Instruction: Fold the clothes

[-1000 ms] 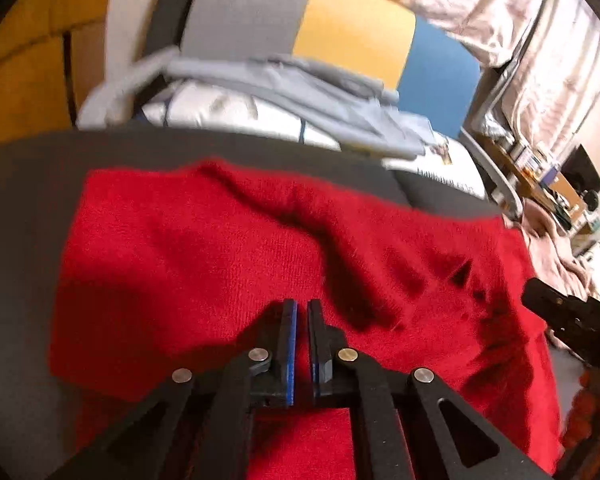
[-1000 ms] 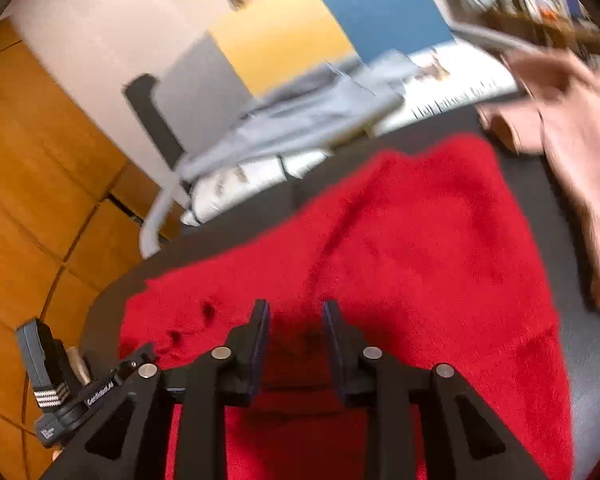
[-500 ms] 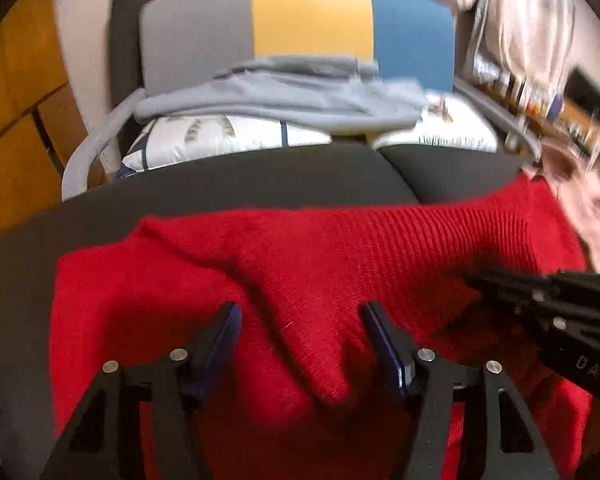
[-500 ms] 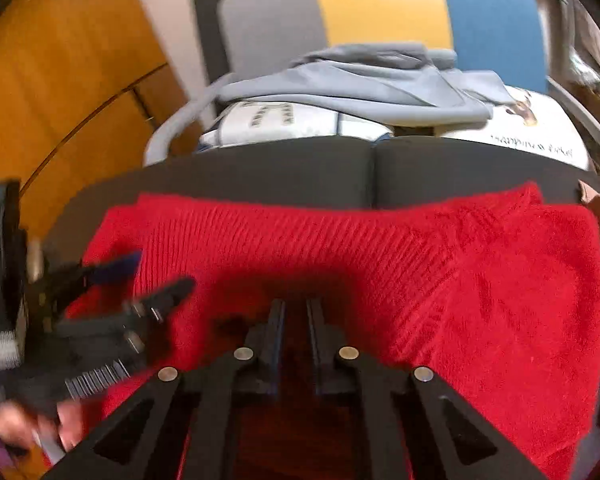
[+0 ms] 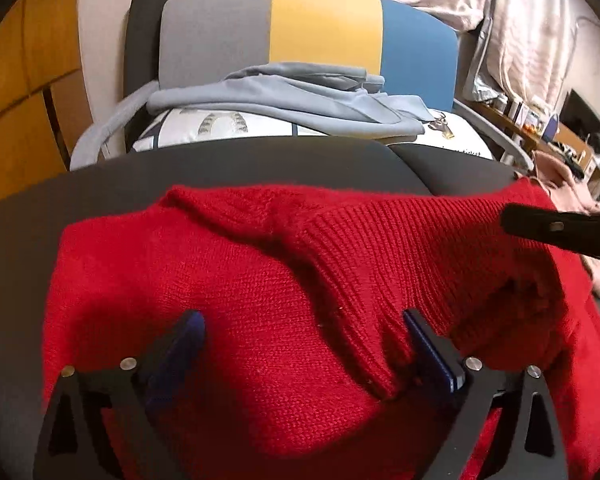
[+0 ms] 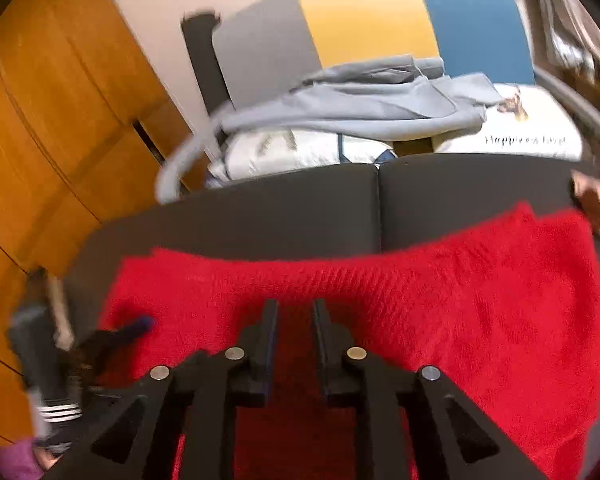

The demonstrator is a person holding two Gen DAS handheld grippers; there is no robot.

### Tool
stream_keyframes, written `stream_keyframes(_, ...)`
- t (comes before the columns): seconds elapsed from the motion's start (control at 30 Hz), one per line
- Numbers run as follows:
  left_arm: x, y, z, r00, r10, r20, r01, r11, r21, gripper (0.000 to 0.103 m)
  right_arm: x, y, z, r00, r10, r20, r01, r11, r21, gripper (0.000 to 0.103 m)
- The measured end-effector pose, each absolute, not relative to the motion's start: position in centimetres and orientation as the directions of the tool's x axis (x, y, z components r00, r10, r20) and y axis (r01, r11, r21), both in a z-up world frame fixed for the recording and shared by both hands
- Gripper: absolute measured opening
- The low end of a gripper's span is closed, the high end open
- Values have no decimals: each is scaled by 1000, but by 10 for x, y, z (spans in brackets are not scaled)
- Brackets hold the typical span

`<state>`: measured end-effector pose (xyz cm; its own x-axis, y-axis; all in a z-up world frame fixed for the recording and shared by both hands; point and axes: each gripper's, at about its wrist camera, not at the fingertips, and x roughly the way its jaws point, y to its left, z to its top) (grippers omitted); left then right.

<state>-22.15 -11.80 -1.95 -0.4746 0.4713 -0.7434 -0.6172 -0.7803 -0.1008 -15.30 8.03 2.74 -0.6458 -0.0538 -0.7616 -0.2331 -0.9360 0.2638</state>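
A red knit sweater (image 5: 284, 292) lies on a dark gray cushion top (image 5: 220, 168), w/ a fold running across its middle & the ribbed part humped up toward the right.

The left gripper (image 5: 304, 344) is low over the sweater. Its jaws have just been opening & now stand wide apart. Red cloth sits between them, but the blue pads (image 5: 180, 348) don't press on it. A fold of the knit lies against the right pad.

The right gripper (image 6: 294, 336) is over the near edge of the sweater. Its jaws have opened a bit just now & are close together w/ a thin gap. Red cloth shows in the gap, but I can't tell if the pads pinch it. The pic from this side is blurry.

Behind the cushion is a chair (image 5: 324, 28) w/ a gray, yellow & blue back. A light blue garment (image 5: 300, 96) lies on it, on top of white printed pillows (image 5: 228, 128). A pink garment (image 5: 560, 176) lies just to the right of the sweater. Orange wood panels (image 6: 60, 120) are on the left.
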Motion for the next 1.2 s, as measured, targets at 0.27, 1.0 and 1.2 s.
stream_keyframes(0.27, -219, -117, -23, -477, 473, -741, -619, -779, -98, 103, -110, 95, 6, -702, -55, -710, -217, -933, 287, 15)
stream_keyframes(1.0, -218, -120, -13, -477, 458, -750, -611, -786, -91, 103, -76, 97, 23, -678, 137, -722, -317, -941, 120, 27)
stream_keyframes(1.2, -170, -164, 1, -483, 446, -754, -589, -802, -97, 103, -3, 66, 30, -650, 98, -754, -348, -920, 181, 28)
